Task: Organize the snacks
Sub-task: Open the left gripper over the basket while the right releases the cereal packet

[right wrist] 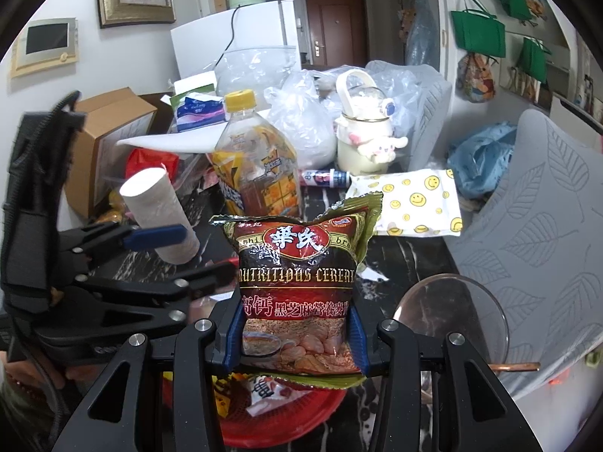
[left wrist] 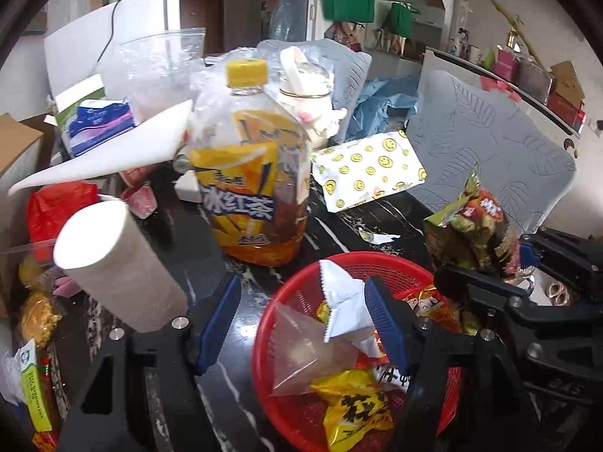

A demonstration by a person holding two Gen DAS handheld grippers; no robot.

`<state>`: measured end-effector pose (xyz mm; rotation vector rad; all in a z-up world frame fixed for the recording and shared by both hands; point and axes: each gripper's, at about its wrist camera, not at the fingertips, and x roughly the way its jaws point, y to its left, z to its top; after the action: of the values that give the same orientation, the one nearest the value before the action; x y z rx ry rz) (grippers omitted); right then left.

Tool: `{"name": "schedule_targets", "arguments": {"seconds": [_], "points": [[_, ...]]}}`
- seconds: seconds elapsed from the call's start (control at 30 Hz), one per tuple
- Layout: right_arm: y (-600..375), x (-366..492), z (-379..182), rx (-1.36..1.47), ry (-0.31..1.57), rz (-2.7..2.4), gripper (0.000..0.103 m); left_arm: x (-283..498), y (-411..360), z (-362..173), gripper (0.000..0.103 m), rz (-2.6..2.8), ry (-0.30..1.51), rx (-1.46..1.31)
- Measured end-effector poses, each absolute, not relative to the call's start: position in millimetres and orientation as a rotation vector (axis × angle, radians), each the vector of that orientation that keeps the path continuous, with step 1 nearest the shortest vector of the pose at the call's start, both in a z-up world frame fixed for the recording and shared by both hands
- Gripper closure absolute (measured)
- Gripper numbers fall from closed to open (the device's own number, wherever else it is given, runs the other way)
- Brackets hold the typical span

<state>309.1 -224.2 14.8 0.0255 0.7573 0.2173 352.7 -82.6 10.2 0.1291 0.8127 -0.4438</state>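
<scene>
The right gripper (right wrist: 294,333) is clamped on a cereal packet (right wrist: 297,282), its blue pads pressing the packet's two sides; the packet stands upright, held above the red basket (right wrist: 301,425), whose rim shows below it at 6 o'clock in the right wrist view. The left gripper (left wrist: 301,324) hangs over the same red basket (left wrist: 271,324) with its fingers wide apart and nothing between them; one pad lies over the table at 9 o'clock of the basket, the other over its contents.

The basket already holds several snacks: a white sachet (left wrist: 339,301), a clear bag of brownish powder (left wrist: 305,350) and a yellow packet (left wrist: 354,414), with more wrappers beneath; so the sorting appears well under way, and the cereal packet seems next to go in.

Work looks left: small packets (left wrist: 37,316) lie at 9 o'clock of the left view, by a paper roll (left wrist: 117,263); an iced tea bottle (left wrist: 252,180) stands at 12 o'clock of the basket; a smiley-print pouch (left wrist: 369,169) lies at 1 o'clock; whether these belong with the snacks cannot be told.
</scene>
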Motion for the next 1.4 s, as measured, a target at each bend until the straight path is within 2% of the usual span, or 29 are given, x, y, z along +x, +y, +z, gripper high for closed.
{"name": "schedule_targets", "arguments": {"seconds": [0.4, 0.77, 0.8, 0.83, 0.87, 1.07, 1.1, 1.17, 1.23, 1.3, 1.4], "points": [[-204, 331, -15, 0.045, 0.856, 0.262, 0.058, 356, -57, 16, 0.036, -0.351, 0.820, 0.125], [-202, 335, -28, 0.046, 0.871, 0.257, 0.056, 359, -59, 10, 0.036, -0.360, 0.850, 0.128], [-203, 335, -26, 0.056, 0.872, 0.260, 0.052, 358, -59, 10, 0.036, -0.362, 0.850, 0.128], [-204, 335, -25, 0.072, 0.875, 0.273, 0.038, 358, -59, 10, 0.036, -0.363, 0.850, 0.127], [-204, 334, -23, 0.090, 0.879, 0.297, 0.034, 357, -59, 11, 0.036, -0.366, 0.848, 0.127], [-202, 318, -9, 0.062, 0.821, 0.260, 0.031, 353, -57, 16, 0.036, -0.363, 0.837, 0.125], [-202, 316, -8, 0.057, 0.820, 0.257, 0.032, 353, -57, 17, 0.036, -0.364, 0.835, 0.125], [-202, 313, -8, 0.056, 0.825, 0.259, 0.039, 351, -57, 17, 0.036, -0.368, 0.835, 0.125], [-201, 311, -10, 0.055, 0.836, 0.262, 0.062, 350, -58, 18, 0.036, -0.371, 0.832, 0.131], [-199, 310, -11, 0.039, 0.830, 0.262, 0.070, 348, -60, 17, 0.036, -0.372, 0.833, 0.137], [-196, 308, -13, 0.011, 0.820, 0.251, 0.073, 348, -59, 16, 0.036, -0.373, 0.841, 0.138]]}}
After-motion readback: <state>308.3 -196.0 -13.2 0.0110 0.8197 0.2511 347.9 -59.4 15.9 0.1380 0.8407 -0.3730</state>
